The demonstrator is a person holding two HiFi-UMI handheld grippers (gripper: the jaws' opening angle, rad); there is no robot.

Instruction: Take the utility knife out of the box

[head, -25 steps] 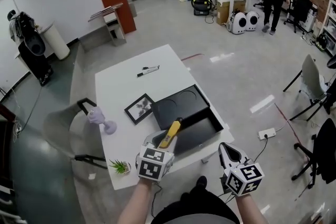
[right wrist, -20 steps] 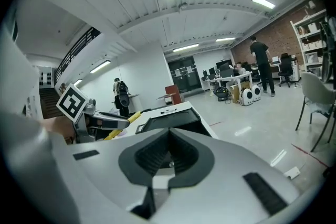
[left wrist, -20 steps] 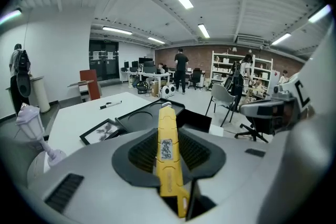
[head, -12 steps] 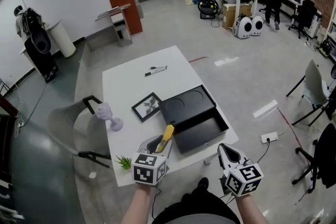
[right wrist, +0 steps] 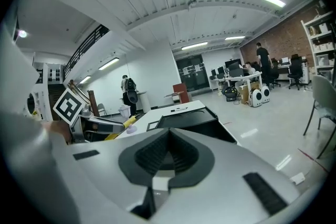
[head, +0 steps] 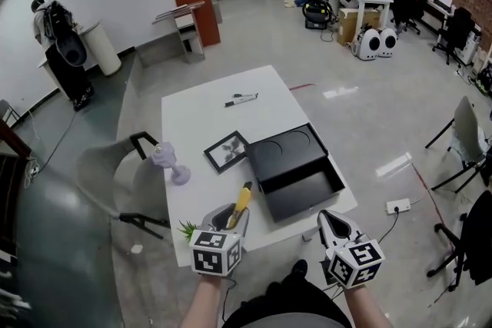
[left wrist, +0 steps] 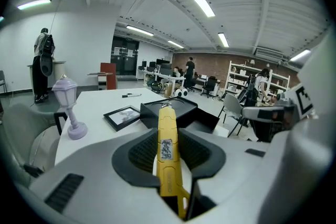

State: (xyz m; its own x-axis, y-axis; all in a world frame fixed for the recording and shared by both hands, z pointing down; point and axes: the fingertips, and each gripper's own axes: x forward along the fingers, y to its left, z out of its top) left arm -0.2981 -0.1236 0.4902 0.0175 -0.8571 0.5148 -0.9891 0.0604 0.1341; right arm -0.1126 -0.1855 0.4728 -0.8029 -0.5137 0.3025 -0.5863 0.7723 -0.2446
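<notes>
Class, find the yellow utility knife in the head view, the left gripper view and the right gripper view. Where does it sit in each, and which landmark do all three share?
Head view: bottom centre, the utility knife sticks out of the left tool.
Left gripper view: dead centre, clamped between the jaws.
Right gripper view: a yellow sliver at mid left.
Shared landmark: the black box.

Your left gripper (head: 228,216) holds the yellow utility knife (head: 241,200) over the white table's (head: 201,113) near edge, its tip pointing away from you, just left of the open black box (head: 298,174). A picture frame (head: 228,151), purple lamp (head: 171,164) and small plant (head: 185,229) sit nearby; a marker (head: 241,99) lies farther off. Your right gripper (head: 333,225) hangs beyond the table's near corner.
</notes>
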